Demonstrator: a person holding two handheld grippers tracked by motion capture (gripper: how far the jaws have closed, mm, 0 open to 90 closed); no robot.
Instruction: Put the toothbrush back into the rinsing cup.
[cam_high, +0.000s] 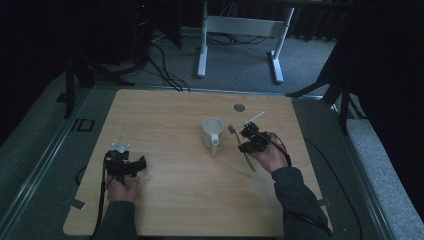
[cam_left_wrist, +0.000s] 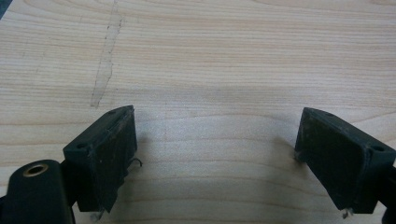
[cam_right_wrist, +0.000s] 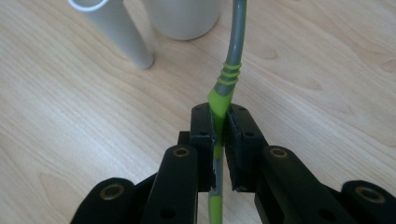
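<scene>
- Your left gripper (cam_high: 141, 165) rests low over the counter (cam_high: 170, 210) near its left edge, toward the near side, held in your left hand (cam_high: 122, 187). In the left gripper view its jaws stand wide apart, released, with bare wood between them.
- A white mug (cam_high: 212, 131) stands upright near the middle of the counter, its handle (cam_high: 215, 146) pointing toward your side.
- Just right of the mug, your right gripper (cam_high: 243, 140) is clenched on a fork (cam_high: 241, 145) with a green handle; in the right gripper view (cam_right_wrist: 219, 121) the jaws pinch the green part, and the grey shaft (cam_right_wrist: 236, 32) runs on past them toward the mug (cam_right_wrist: 182, 16).
- The fork's head lies near the mug, apart from it; its green end reaches back toward your right hand (cam_high: 272, 157).
</scene>
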